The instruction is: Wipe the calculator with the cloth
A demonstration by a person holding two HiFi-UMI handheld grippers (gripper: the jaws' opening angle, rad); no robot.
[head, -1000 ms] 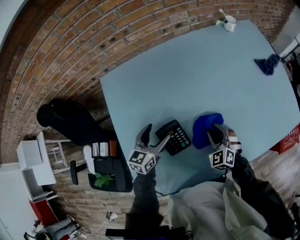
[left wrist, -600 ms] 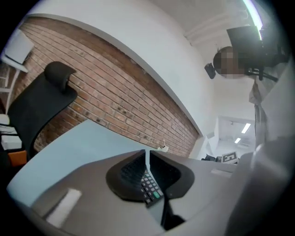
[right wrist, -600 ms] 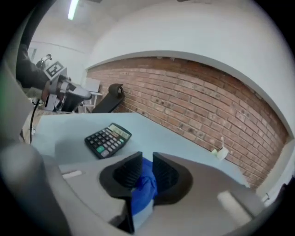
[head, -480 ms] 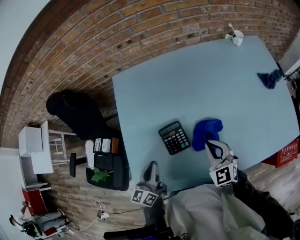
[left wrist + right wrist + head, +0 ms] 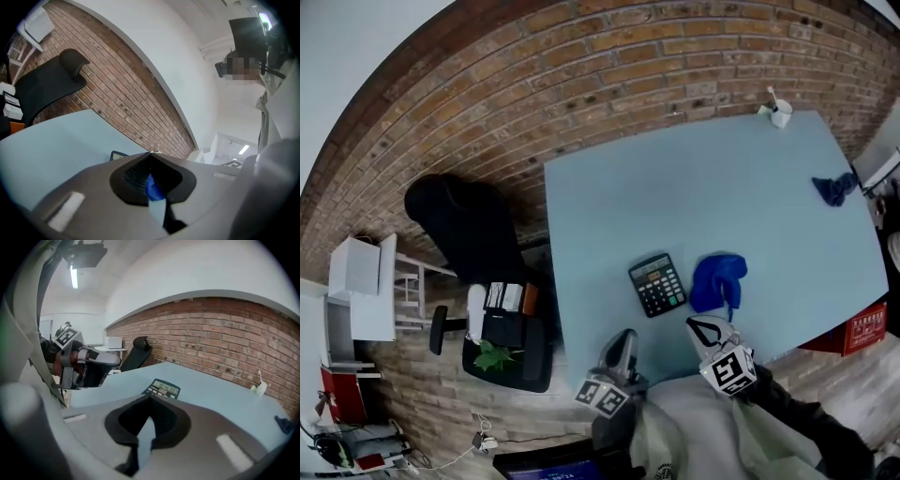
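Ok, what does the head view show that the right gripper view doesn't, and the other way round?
Only the head view: the blue cloth lying right of the calculator, and a green plant off the table's left side. Only the right gripper view: a ceiling light, and the right tongs close up, shut with nothing between. Both: calculator, table, white cup, left tongs, brick wall.

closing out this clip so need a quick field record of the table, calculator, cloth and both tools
table: light blue, beside brick wall
calculator: flat on table, near front edge
cloth: blue, bunched, right of calculator, not held
left tool: shut, empty, at near table edge
right tool: shut, empty, close to cloth
extras: white cup far corner, dark blue rag right edge
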